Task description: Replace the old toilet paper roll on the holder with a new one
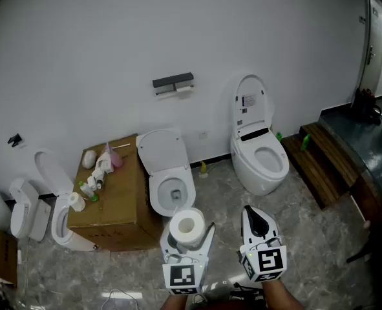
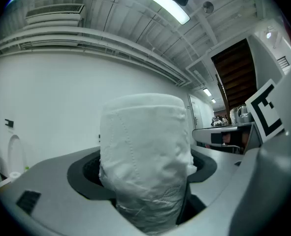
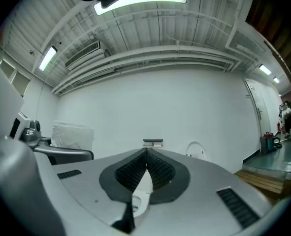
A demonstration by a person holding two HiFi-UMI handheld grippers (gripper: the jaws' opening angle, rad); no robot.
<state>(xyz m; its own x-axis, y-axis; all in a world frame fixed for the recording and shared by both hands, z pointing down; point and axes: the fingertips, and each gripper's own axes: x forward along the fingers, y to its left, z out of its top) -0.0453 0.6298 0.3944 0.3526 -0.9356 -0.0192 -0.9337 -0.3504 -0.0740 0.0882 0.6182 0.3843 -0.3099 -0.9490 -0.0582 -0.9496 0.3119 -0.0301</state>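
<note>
Wall (image 1: 113, 44): plain white, filling the upper half of the head view.
Floor (image 1: 320, 237): grey marbled tiles; everything below stands on it.
Cardboard box (image 1: 123, 202): a big brown box against the wall, between the left toilet and the middle toilet.
Right toilet (image 1: 260, 157): white, lid up, against the wall to the right of the holder.
Middle toilet (image 1: 170, 183): white, lid up, just right of the cardboard box and beyond the left gripper.
Left toilet (image 1: 53, 202): white, lid up, touching or nearly touching the box's left side.
Wooden steps (image 1: 320, 160): dark brown, running along the right side near the right toilet.
Left gripper (image 1: 188, 232): held low at the bottom centre, its jaws spread wide and clamped on the new toilet paper roll.
Right gripper (image 1: 252, 213): just right of the left one, jaws pressed together with nothing between them.
New toilet paper roll (image 1: 187, 225): full and white, standing upright between the left gripper's jaws with its core hole facing up, well apart from the holder.
Holder (image 1: 174, 82): a dark bar fixture high on the wall between the middle and right toilets, with something white under it; too small to tell how much paper it carries.
Spare roll (image 1: 77, 201): a small white roll at the box's front left corner.
Bottles (image 1: 99, 172): a cluster of small containers on the box top, behind the spare roll.
</note>
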